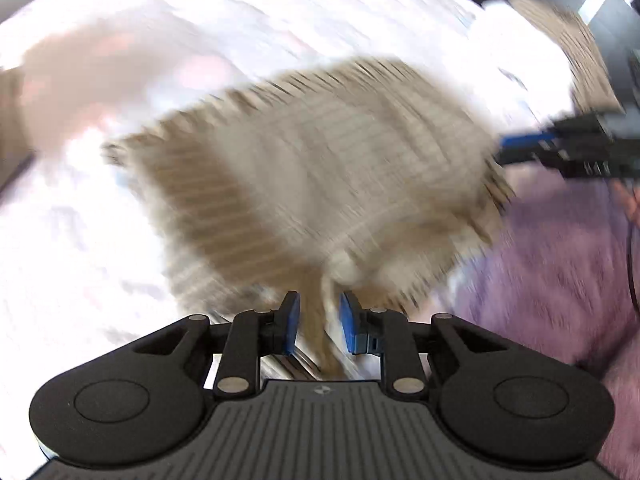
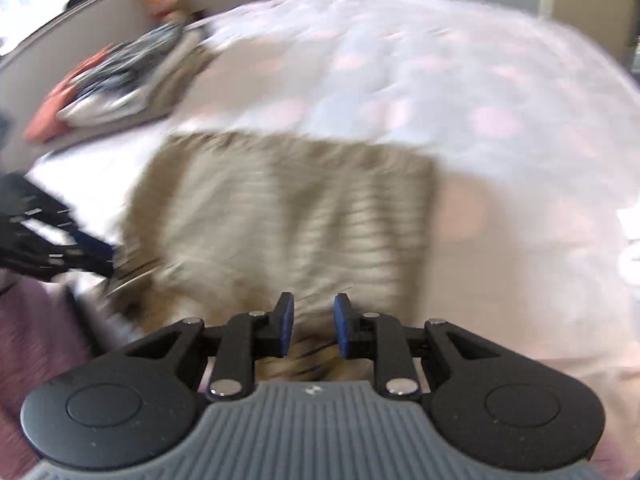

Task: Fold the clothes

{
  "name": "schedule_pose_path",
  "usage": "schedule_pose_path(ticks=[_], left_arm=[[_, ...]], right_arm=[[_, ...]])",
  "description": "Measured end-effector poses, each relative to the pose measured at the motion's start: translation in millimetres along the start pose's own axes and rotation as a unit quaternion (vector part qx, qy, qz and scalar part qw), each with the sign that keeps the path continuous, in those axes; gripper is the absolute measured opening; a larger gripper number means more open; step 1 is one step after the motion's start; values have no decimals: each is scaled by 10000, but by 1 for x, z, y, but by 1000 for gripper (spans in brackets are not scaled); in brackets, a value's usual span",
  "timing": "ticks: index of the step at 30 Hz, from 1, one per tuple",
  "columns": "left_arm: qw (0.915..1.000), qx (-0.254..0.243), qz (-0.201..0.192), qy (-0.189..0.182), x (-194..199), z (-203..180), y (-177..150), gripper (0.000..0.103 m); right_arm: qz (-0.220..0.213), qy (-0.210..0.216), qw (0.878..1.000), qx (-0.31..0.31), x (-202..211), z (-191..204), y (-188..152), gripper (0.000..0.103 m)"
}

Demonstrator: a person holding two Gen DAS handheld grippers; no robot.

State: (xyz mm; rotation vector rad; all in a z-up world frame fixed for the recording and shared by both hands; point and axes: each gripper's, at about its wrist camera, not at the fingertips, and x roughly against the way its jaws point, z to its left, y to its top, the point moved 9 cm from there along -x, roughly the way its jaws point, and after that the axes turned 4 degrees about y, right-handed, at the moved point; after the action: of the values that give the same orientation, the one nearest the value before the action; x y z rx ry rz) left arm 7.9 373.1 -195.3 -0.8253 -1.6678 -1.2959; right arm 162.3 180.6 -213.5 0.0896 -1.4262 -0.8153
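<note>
A beige striped garment [image 1: 320,168] lies spread on the bed, blurred by motion; it also shows in the right wrist view [image 2: 288,216]. My left gripper [image 1: 319,322] has its blue pads a little apart with a fold of the garment between them. My right gripper [image 2: 313,326] stands the same way, with the garment's near edge between its pads. The right gripper shows at the garment's right edge in the left wrist view [image 1: 560,148], and the left gripper at the garment's left edge in the right wrist view [image 2: 60,240].
The bed has a white cover with pale pink spots [image 2: 440,80]. A pile of folded clothes [image 2: 120,84] sits at the far left of the bed. A fuzzy purple fabric [image 1: 560,260] lies at the near edge.
</note>
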Motion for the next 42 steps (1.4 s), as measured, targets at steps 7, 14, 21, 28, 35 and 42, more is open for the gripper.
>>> schedule_pose_path(ticks=[7, 14, 21, 28, 35, 42], left_arm=[[9929, 1082, 428, 251, -25, 34, -1, 20], [9803, 1657, 1048, 241, -48, 54, -22, 20], [9800, 1605, 1081, 473, -37, 53, -32, 19], [9782, 1747, 415, 1039, -2, 57, -32, 20], [9679, 2310, -833, 538, 28, 64, -10, 20], [9409, 2903, -1721, 269, 2, 87, 34, 58]], right_arm=[[440, -609, 9971, 101, -18, -22, 1, 27], [1484, -917, 9843, 247, -51, -33, -21, 27], [1730, -777, 9818, 36, -47, -40, -34, 26], [1191, -842, 9891, 199, -19, -34, -35, 29], [-419, -703, 9966, 35, 26, -35, -11, 36], [-1107, -58, 9857, -1267, 22, -60, 37, 81]])
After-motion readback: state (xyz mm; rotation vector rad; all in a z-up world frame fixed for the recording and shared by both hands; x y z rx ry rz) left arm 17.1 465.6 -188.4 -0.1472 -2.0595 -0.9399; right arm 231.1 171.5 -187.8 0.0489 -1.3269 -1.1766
